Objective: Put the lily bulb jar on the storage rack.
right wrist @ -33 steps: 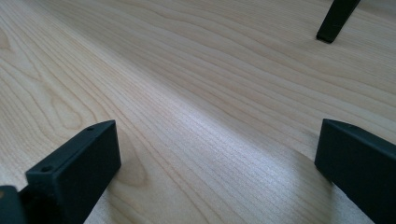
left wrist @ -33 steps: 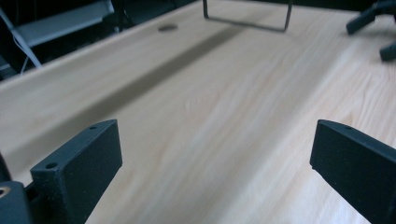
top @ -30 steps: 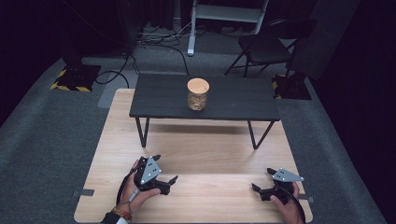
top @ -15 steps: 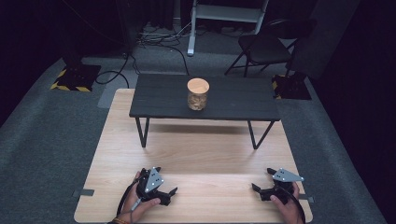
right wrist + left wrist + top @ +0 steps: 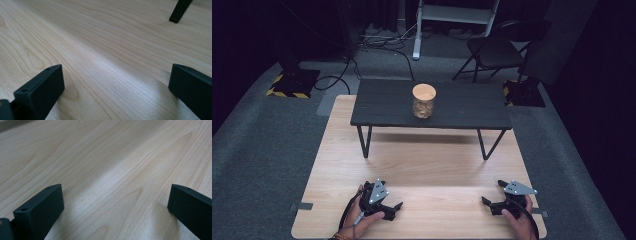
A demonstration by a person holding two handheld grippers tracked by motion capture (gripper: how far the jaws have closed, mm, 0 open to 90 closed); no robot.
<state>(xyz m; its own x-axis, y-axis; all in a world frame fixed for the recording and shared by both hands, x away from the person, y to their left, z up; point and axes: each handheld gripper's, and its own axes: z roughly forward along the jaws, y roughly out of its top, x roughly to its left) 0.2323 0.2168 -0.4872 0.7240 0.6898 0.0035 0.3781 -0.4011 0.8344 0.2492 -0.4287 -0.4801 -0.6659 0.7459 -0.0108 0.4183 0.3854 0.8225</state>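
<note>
A pale wood board (image 5: 427, 175) lies on grey carpet (image 5: 267, 150) in a dark room and carries a low black table (image 5: 377, 105) with a folding chair (image 5: 494, 50) behind it. A glass jar (image 5: 424, 101) with a wooden lid stands upright near the table's centre, holding brownish contents that cannot be identified. At the board's near edge, well apart, the left gripper (image 5: 393, 209) and right gripper (image 5: 488, 204) rest in the person's hands, both with jaws spread wide and empty.
</note>
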